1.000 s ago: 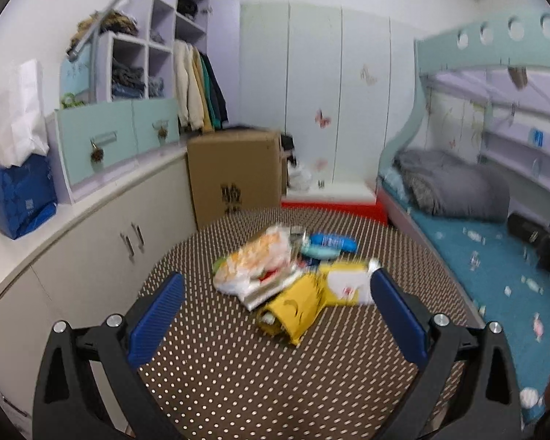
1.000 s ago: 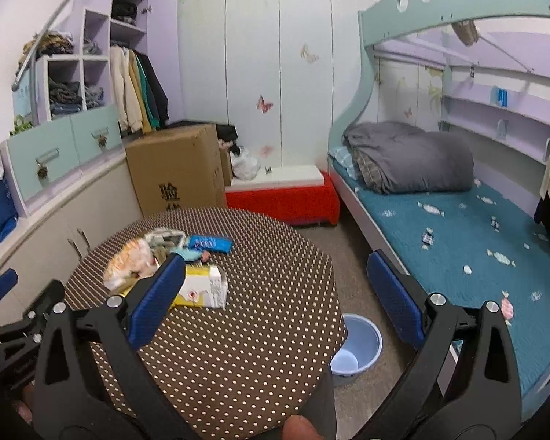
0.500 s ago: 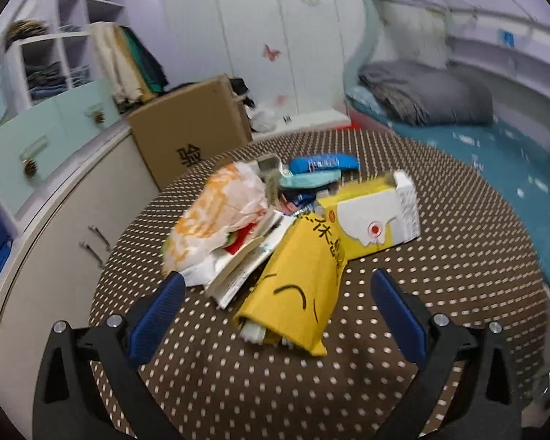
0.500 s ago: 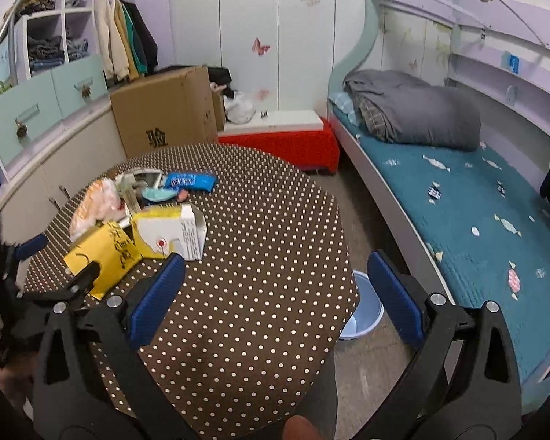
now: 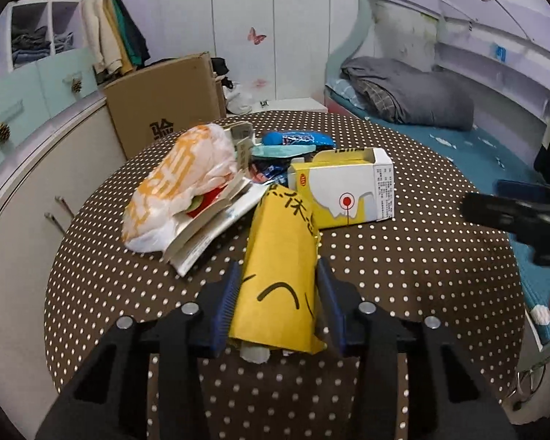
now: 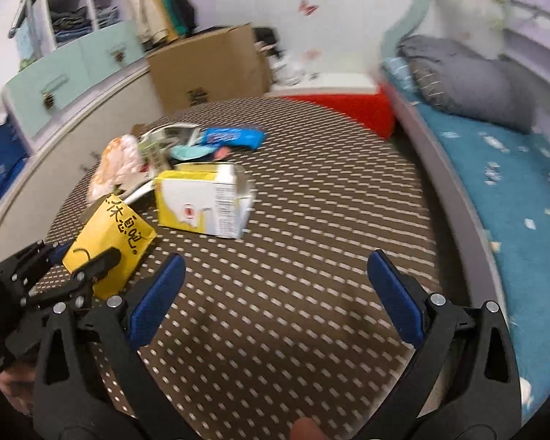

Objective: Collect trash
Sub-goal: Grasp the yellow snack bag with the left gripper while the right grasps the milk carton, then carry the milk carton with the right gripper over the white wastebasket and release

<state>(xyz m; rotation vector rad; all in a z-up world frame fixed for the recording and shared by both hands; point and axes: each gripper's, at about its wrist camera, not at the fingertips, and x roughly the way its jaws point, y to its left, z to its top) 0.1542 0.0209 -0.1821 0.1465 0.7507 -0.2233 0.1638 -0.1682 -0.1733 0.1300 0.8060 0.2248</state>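
Right wrist view is motion-blurred; the table (image 6: 311, 220) dots smear.

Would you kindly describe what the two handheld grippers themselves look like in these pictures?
Both look alike. The left gripper and the right gripper each have a matte black frame with cut-out openings, two angled black fingers joined by silver round-headed bolts, and flat, ribbed blue pads on the inner faces. No cables, markings or sleeves are visible.
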